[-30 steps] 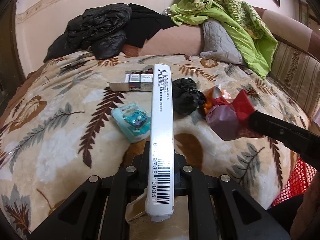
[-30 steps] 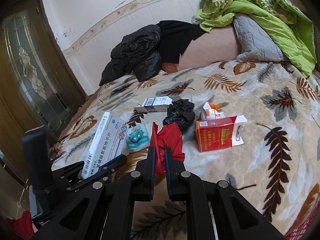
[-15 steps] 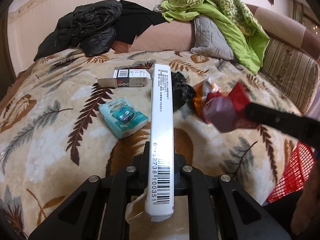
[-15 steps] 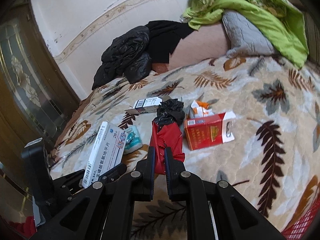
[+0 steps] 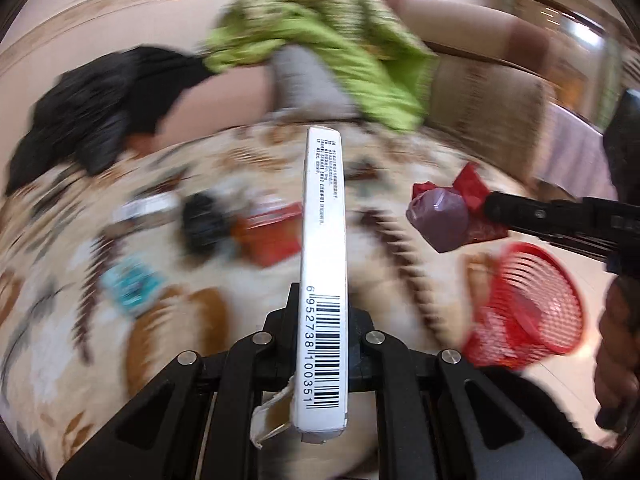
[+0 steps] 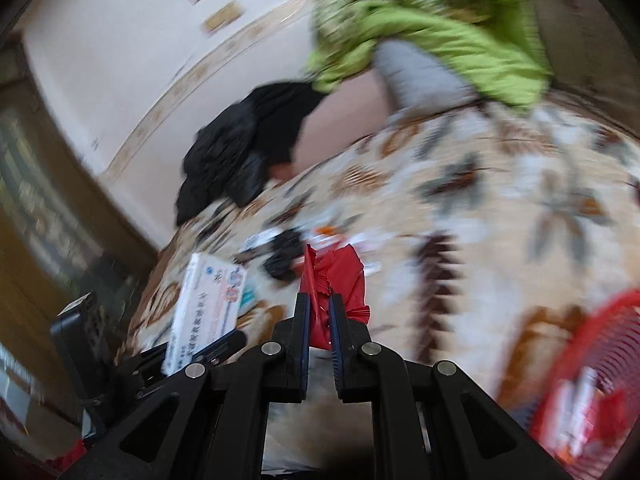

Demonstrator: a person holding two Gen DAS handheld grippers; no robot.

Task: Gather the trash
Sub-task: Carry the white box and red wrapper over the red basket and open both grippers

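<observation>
Gripping white box [image 5: 323, 240] and red wrapper [image 6: 338, 276], both tongs beside red basket [image 5: 532, 304] rim.

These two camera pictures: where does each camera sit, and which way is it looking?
Left wrist: sits on the left gripper, looks along its fingers over the white medicine box to the bed; a hand shows at right.
Right wrist: sits on the right gripper, looks past the red wrapper it clamps; no body shows.
Shared: both show box, wrapper, bed, red basket and the other gripper.
</observation>
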